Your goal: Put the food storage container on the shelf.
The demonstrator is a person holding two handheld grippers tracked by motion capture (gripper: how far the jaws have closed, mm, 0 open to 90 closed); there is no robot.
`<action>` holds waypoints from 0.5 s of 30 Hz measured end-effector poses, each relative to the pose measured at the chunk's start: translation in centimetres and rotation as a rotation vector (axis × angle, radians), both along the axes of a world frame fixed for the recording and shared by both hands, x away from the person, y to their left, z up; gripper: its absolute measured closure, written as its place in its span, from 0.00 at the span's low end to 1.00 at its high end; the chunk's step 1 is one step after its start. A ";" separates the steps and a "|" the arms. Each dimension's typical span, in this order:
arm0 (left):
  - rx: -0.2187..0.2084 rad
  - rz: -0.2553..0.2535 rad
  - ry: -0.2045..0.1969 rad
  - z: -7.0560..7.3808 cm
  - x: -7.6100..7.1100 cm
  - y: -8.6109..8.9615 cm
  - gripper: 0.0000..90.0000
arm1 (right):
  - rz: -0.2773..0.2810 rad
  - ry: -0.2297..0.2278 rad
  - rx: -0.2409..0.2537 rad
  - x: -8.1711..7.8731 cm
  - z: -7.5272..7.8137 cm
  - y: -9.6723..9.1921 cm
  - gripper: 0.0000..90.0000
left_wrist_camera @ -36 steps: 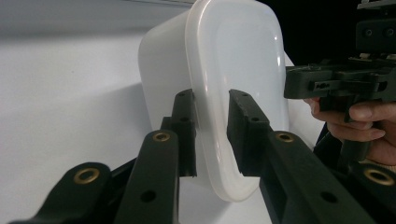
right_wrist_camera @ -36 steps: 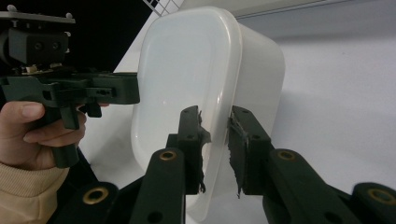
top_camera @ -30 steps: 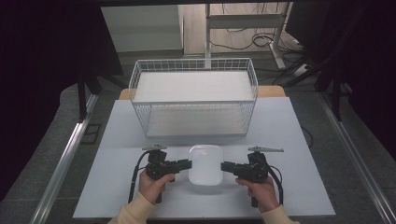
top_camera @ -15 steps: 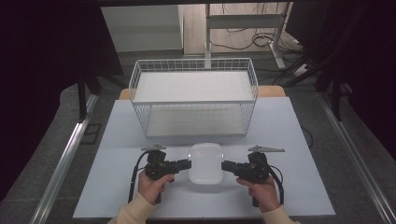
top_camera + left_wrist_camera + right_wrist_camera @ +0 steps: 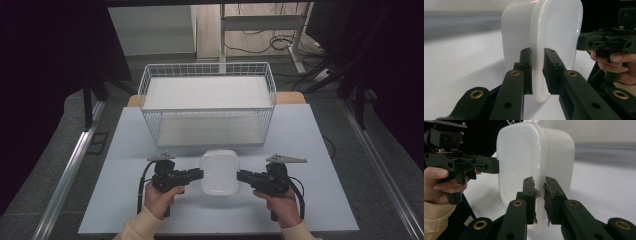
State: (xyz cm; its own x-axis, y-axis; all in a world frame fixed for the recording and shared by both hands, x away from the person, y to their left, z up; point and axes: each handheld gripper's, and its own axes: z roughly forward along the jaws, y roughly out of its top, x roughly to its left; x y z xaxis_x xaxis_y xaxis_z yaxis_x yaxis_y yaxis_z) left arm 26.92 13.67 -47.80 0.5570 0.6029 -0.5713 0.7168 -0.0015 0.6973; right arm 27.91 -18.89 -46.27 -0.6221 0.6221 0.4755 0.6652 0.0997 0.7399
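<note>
One white lidded container (image 5: pixel 219 171) is sitting near the table's (image 5: pixel 320 150) front edge, midway along it, directly between two grippers — the left gripper (image 5: pixel 198 174) is pinching its left rim, the right gripper (image 5: pixel 241 176) its right rim. One wire basket (image 5: pixel 207 102) is standing toward the back edge.

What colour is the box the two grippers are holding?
The box is milky white and a bit see-through, clearest in the left gripper view.

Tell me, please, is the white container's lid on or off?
On. The white container has its lid seated; both grippers pinch the lid's rim at opposite sides.
</note>
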 end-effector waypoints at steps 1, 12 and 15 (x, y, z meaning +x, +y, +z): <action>0.001 0.000 -0.007 0.2 0.0 0.1 0.87 | 0.000 -0.005 0.002 -0.1 0.2 0.1 0.88; 0.010 0.008 -0.028 1.2 0.0 0.5 0.87 | 0.007 -0.045 -0.009 -0.1 1.3 0.6 0.88; 0.016 0.014 -0.035 1.5 0.1 0.6 0.87 | 0.008 -0.042 -0.007 0.1 1.5 0.8 0.89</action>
